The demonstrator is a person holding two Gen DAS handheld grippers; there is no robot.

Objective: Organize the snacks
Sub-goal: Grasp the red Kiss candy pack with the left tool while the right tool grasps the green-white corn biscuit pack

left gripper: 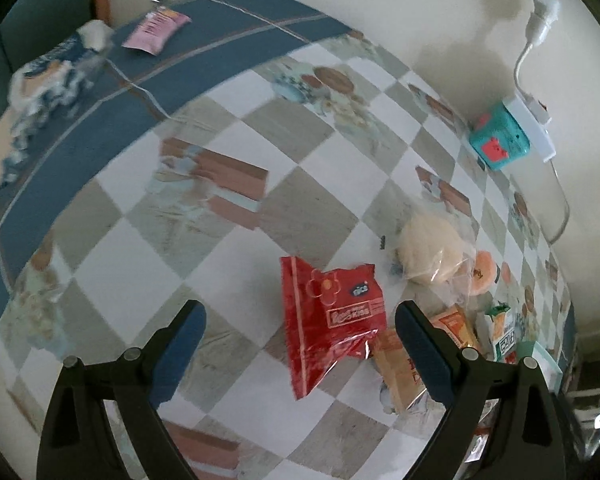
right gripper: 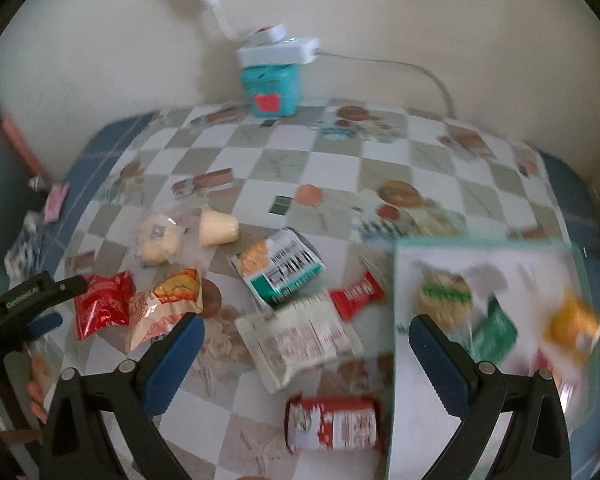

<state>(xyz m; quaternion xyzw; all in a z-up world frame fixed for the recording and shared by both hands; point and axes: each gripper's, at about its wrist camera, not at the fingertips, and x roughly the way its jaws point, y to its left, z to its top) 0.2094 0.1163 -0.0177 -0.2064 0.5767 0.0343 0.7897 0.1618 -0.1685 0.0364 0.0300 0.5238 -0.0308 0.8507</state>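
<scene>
At twelve o'clock between the wide-open, empty jaws of the left gripper [left gripper: 300, 332] lies the red snack packet [left gripper: 332, 316] on the checkered table [left gripper: 228, 264]. Best to straddle its flat middle — not the crinkled tail — then close. The right gripper [right gripper: 306, 334], likewise agape and empty, hovers above the white wrapper [right gripper: 300, 340]; the tray [right gripper: 396, 360] sits at two o'clock.

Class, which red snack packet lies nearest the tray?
The small red packet, just left of the tray; the larger red packet lies by the left gripper.
</scene>
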